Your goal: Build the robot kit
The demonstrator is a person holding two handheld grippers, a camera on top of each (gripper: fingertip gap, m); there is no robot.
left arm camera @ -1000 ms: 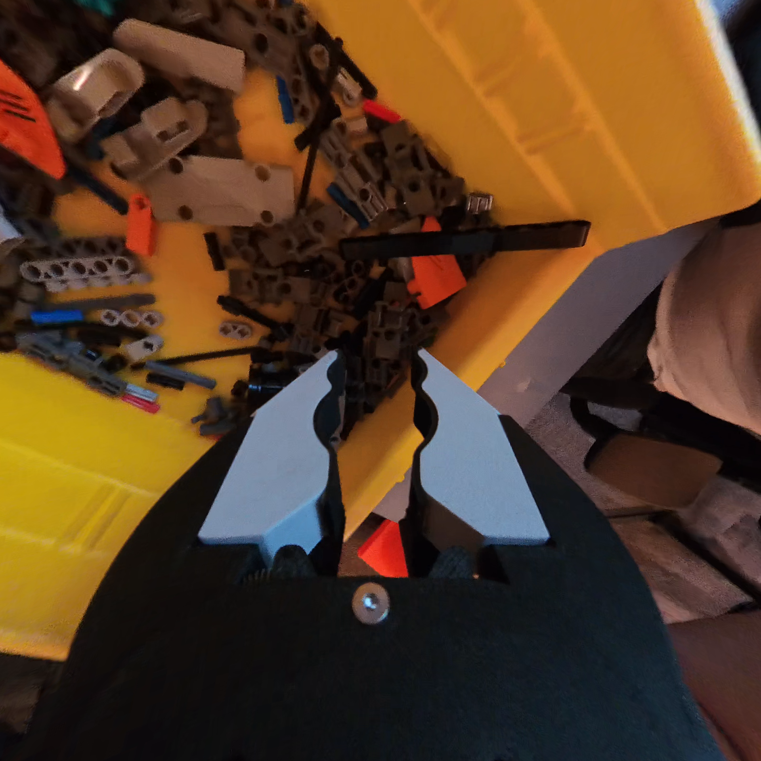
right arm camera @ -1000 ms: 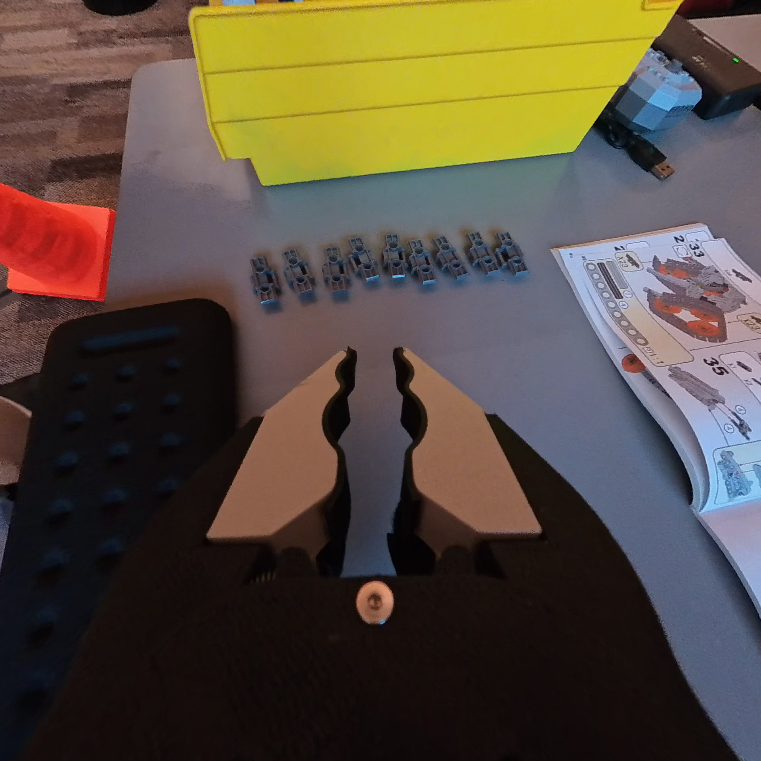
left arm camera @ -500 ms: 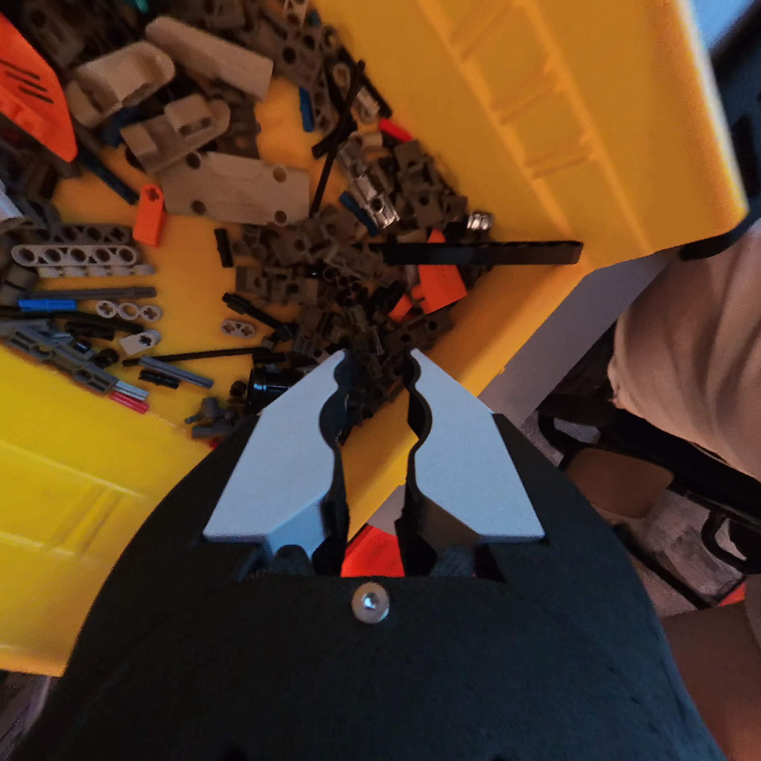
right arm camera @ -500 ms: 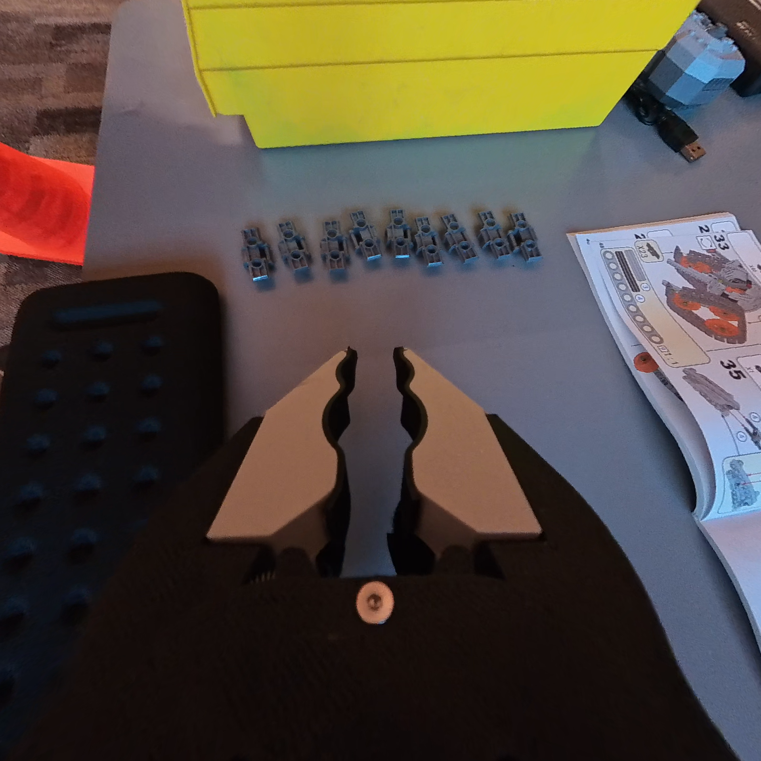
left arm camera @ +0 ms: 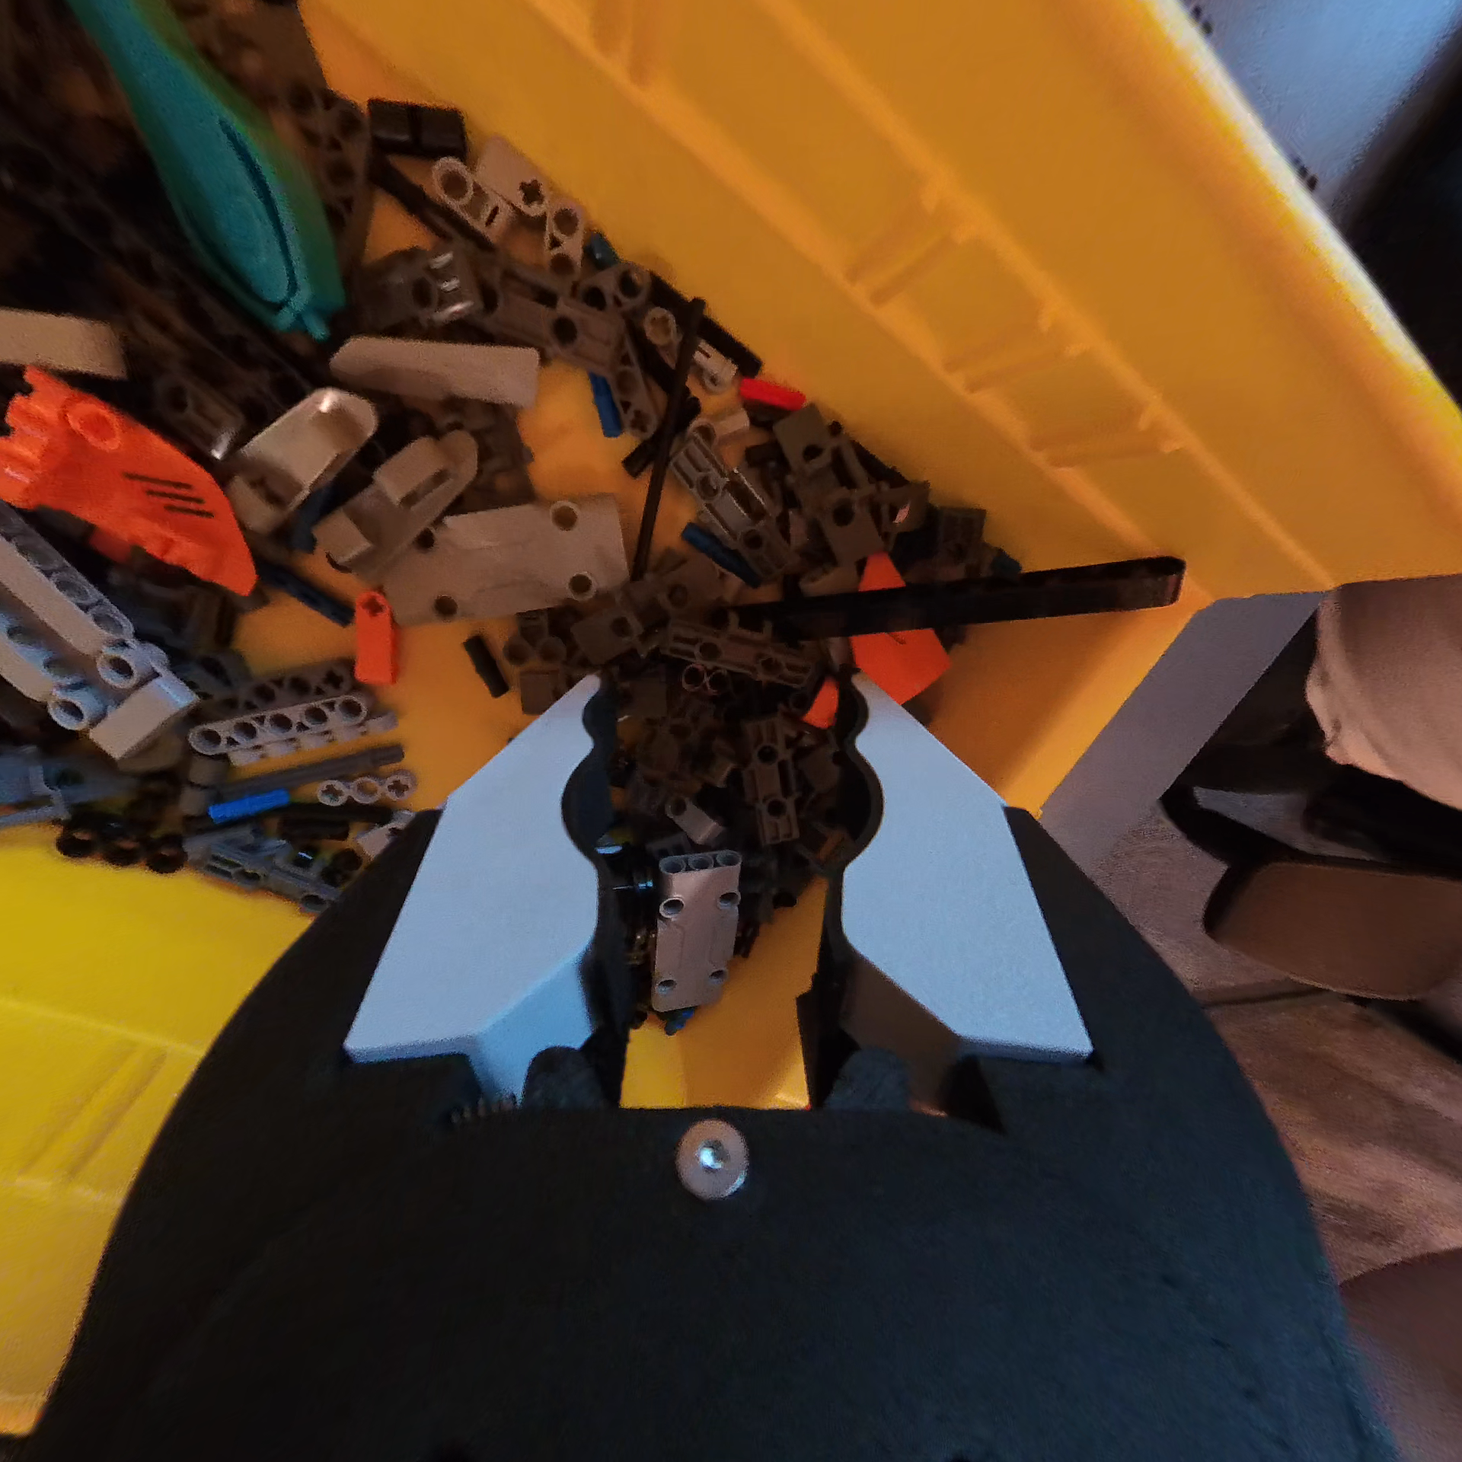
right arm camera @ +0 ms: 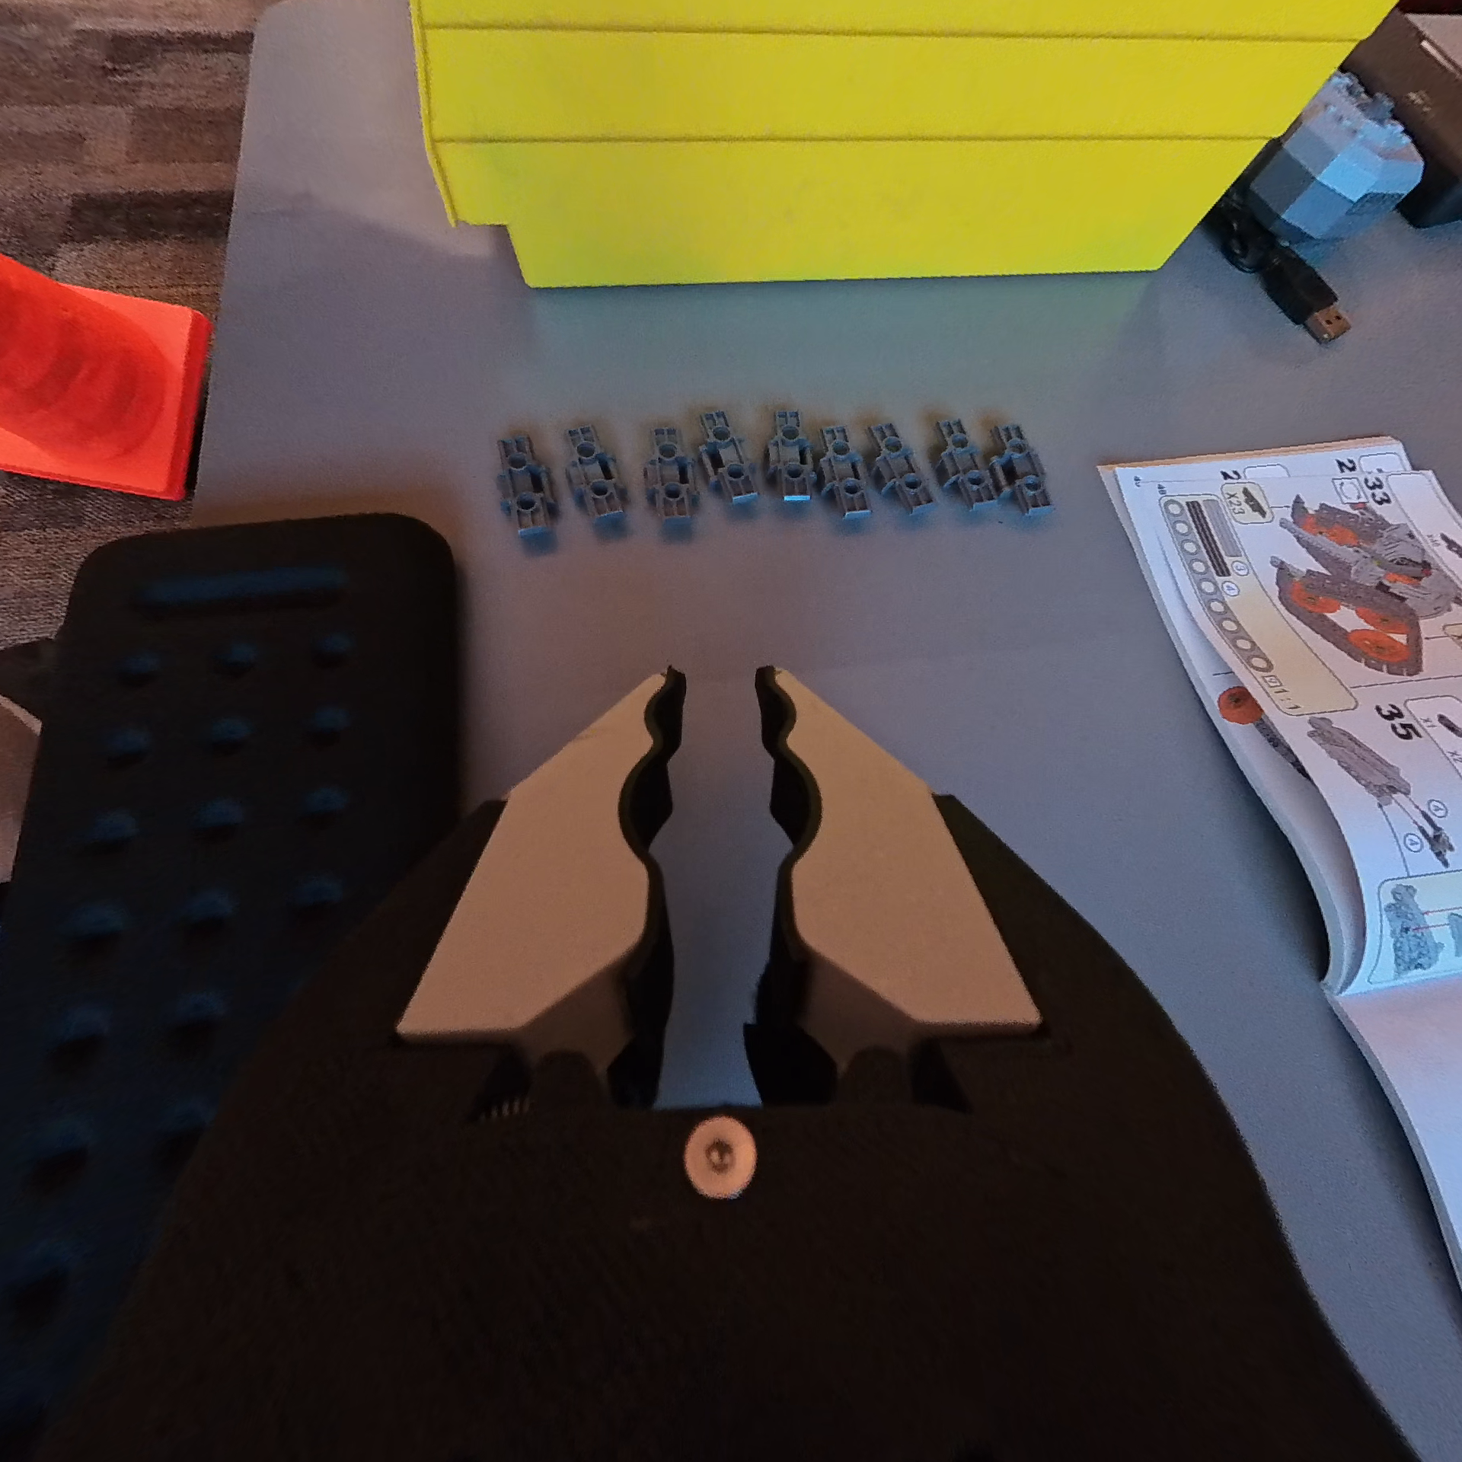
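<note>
Yellow bin of dark building pieces under spread left gripper

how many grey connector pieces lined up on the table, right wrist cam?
9 grey connector pieces, in one row on the grey table between the yellow bin and the open right gripper. None look hidden.

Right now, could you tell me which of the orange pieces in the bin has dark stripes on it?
The large curved orange panel at the far left of the yellow bin; the other orange pieces are plain.

Open instruction booklet: printed step numbers, part counts; not transcribed.
</note>
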